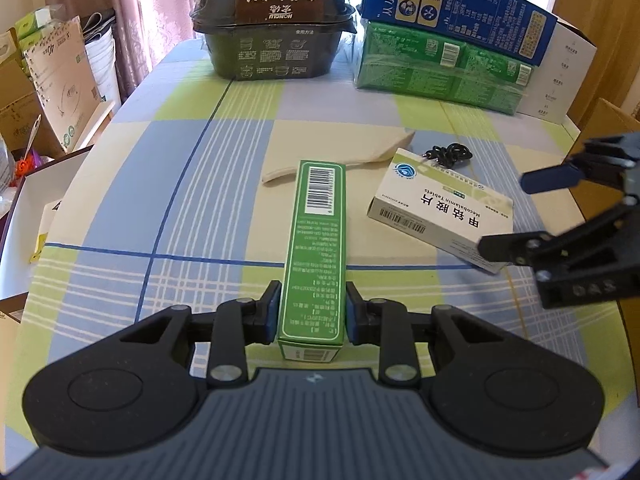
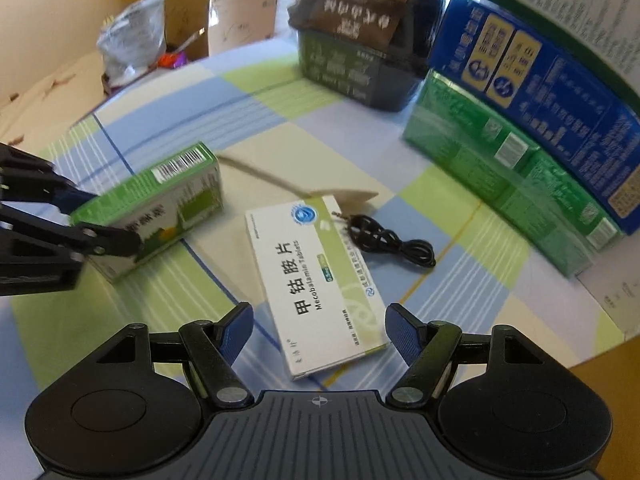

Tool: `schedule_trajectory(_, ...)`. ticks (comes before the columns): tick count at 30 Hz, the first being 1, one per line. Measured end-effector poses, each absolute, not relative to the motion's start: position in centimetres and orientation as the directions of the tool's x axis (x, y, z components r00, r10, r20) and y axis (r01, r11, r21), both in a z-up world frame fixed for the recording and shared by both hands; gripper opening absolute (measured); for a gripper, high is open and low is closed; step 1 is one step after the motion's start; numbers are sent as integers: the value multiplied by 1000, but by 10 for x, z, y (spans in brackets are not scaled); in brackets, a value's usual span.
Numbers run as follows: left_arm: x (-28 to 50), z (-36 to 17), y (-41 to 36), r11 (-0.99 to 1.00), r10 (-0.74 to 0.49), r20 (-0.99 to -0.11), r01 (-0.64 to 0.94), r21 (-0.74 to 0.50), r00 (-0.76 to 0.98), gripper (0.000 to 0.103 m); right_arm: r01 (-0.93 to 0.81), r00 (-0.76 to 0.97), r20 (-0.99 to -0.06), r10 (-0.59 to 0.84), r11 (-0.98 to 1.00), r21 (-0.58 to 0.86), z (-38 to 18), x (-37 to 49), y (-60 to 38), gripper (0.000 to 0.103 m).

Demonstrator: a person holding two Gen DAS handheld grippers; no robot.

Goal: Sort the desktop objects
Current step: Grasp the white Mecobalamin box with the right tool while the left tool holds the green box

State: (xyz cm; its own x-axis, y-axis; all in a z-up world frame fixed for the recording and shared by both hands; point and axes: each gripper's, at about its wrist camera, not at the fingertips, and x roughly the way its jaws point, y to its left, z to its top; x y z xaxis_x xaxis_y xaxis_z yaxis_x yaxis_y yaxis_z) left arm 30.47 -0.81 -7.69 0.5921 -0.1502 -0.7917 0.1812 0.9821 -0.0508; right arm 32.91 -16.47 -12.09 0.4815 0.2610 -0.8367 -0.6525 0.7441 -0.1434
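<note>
Left hand-held gripper pinches the long green carton; right hand-held gripper spread wide over the flat white pillbox on the checked bench.

The left gripper points steeply down, its fingers pressed flat against the two long sides of the green box at its near end. The right gripper, tilted down likewise to the right of that box, has its blue-padded fingers spread wide, gripping nothing.
</note>
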Motion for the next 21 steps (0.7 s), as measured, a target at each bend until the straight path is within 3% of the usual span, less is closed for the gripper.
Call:
schedule_trajectory(11,313,-79,-9,981,-156,-796,187,-55,585,26,-660,453,-859,237,738,-145,-144,346,-160,76)
schedule_trajectory(14,313,-81,-12,980,-154,-803,194,-49,576,26,-654,441,-865,240,746,-127,-145,339,-159,72)
schedule_trajectory(21,305,-80,-20,974,-159,-811,223,-35,563,25,-522,432,-873,224,852,-40,-135,293,-178,70)
